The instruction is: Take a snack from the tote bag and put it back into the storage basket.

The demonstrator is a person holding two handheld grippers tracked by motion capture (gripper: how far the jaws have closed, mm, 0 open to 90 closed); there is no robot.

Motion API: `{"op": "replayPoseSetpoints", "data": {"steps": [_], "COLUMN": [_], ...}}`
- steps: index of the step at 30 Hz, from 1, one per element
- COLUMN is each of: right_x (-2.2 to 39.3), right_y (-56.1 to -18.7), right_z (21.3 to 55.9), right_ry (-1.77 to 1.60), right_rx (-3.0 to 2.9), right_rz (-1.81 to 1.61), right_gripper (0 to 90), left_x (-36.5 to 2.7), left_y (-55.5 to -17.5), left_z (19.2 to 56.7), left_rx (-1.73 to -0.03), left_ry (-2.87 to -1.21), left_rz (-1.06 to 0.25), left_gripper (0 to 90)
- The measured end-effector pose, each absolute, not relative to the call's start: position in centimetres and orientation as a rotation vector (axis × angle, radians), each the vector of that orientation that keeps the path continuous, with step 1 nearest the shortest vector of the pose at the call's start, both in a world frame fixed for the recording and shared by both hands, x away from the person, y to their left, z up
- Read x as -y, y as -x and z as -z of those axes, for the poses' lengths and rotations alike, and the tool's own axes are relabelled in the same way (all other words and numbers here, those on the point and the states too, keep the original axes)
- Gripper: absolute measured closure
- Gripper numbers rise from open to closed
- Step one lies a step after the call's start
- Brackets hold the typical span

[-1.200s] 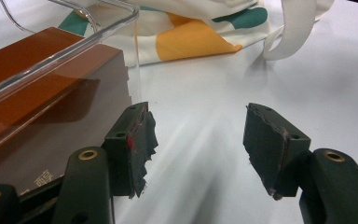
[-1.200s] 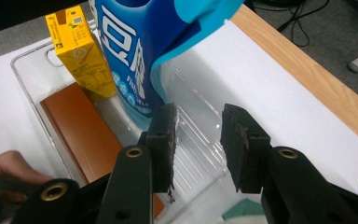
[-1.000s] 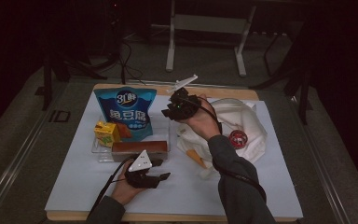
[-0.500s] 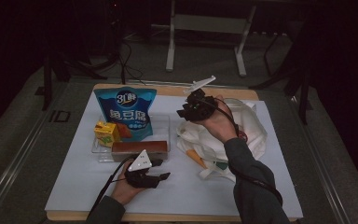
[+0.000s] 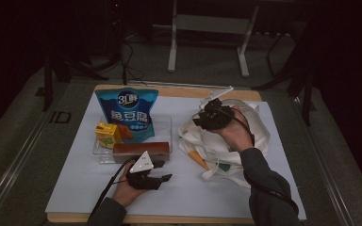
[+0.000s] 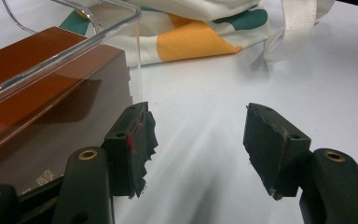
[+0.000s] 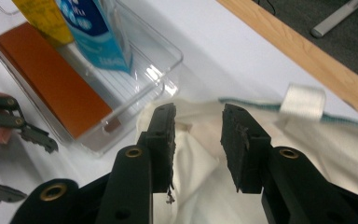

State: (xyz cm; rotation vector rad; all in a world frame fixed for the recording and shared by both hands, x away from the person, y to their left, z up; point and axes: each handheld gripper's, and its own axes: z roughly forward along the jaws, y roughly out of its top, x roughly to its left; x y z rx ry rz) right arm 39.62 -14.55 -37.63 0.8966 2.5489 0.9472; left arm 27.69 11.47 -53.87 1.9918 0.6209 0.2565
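Note:
My right gripper [image 5: 201, 117] [image 7: 198, 135] hangs over the back left part of a white cloth tote bag [image 5: 259, 136] [image 7: 307, 140]. Its jaws stand open just above the bag's rim, with cloth behind the gap and nothing pinched. On the white table cover my left gripper [image 5: 162, 170] [image 6: 196, 144] rests open and empty. It lies beside the near right corner of a clear tray [image 5: 99, 153] [image 6: 74, 51] [image 7: 168, 51]. In the tray are a brown box [image 5: 141, 148] [image 7: 51, 79], a blue snack bag [image 5: 127, 113] and a yellow carton [image 5: 107, 133].
The bag's orange and green print [image 6: 191, 28] faces my left gripper across bare white cover [image 5: 193, 193]. A wooden board edge [image 5: 169, 92] runs along the back. Dark floor, cables and a metal stand lie beyond it.
My right gripper has moved to the right, from near the tray to over the tote bag, and sunk slightly. The left gripper has stayed put.

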Motion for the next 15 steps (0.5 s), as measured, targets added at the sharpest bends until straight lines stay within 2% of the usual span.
{"op": "replayPoseSetpoints", "data": {"steps": [8,15], "right_x": [15.8,16.9], "right_y": [-39.4,-39.2], "right_z": [39.5,40.8], "right_ry": [-0.932,-0.954], "right_rx": [-2.564,-2.577], "right_rz": [-0.920,-0.890], "right_gripper": [65.3,70.9], "left_x": [-11.5,-11.5], "left_y": [-27.7,-27.7], "left_z": [53.9,53.9], "left_rx": [-0.619,-0.617], "left_ry": [-1.993,-1.994], "left_rz": [-0.261,-0.262], "left_gripper": [41.3,41.3]}}
